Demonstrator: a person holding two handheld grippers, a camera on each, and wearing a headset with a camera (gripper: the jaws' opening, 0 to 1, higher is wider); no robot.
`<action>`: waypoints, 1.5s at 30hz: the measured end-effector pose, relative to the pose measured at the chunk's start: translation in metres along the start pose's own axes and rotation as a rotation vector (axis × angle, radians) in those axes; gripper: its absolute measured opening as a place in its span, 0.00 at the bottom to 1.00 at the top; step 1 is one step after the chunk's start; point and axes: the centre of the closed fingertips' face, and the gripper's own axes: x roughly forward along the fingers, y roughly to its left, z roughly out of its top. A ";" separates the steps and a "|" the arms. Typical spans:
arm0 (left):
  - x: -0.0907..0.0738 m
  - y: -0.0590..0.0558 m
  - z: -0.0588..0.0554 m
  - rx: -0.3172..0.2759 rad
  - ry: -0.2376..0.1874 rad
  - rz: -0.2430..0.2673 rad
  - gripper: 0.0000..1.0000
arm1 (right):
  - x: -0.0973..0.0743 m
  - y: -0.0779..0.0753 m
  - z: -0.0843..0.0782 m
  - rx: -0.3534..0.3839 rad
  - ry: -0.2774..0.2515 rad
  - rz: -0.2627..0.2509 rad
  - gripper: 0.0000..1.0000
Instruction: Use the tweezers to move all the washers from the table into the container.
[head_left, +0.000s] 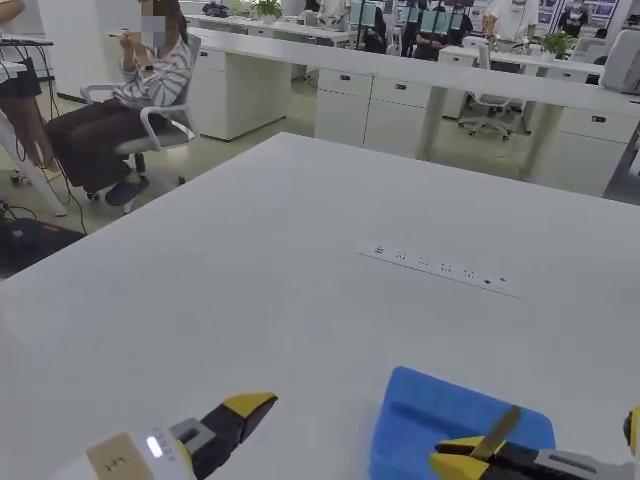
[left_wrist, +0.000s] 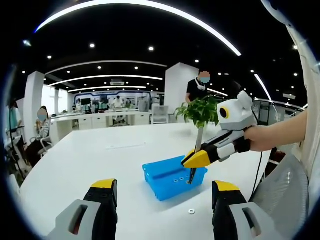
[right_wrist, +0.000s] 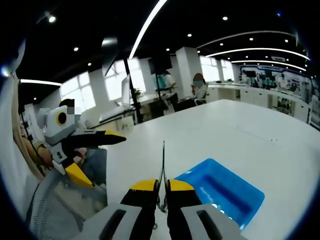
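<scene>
While tweezers (left_wrist: 192, 173) hang tips-down inside blue container (left_wrist: 150, 169), right gripper (left_wrist: 198, 159) jaws clamped on them. Left gripper (left_wrist: 165, 186) jaws wide apart, idle, on near side of container. Washers (left_wrist: 178, 179) on container floor. One washer (left_wrist: 191, 211) on desk (left_wrist: 90, 165), just in front of container. Whether tips carry washer: cannot tell. Advice: release low over container floor, lift straight clear of wall, then pinch stray washer by rim.
</scene>
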 end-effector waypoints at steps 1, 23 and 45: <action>0.000 0.000 0.000 -0.001 0.000 -0.001 0.78 | 0.000 -0.002 0.002 0.000 -0.004 -0.001 0.03; -0.002 0.000 -0.001 -0.001 0.004 -0.004 0.78 | 0.014 -0.050 0.001 0.083 -0.009 -0.050 0.03; -0.001 0.000 -0.003 0.001 0.013 -0.006 0.77 | 0.039 -0.084 -0.026 0.142 0.061 -0.076 0.03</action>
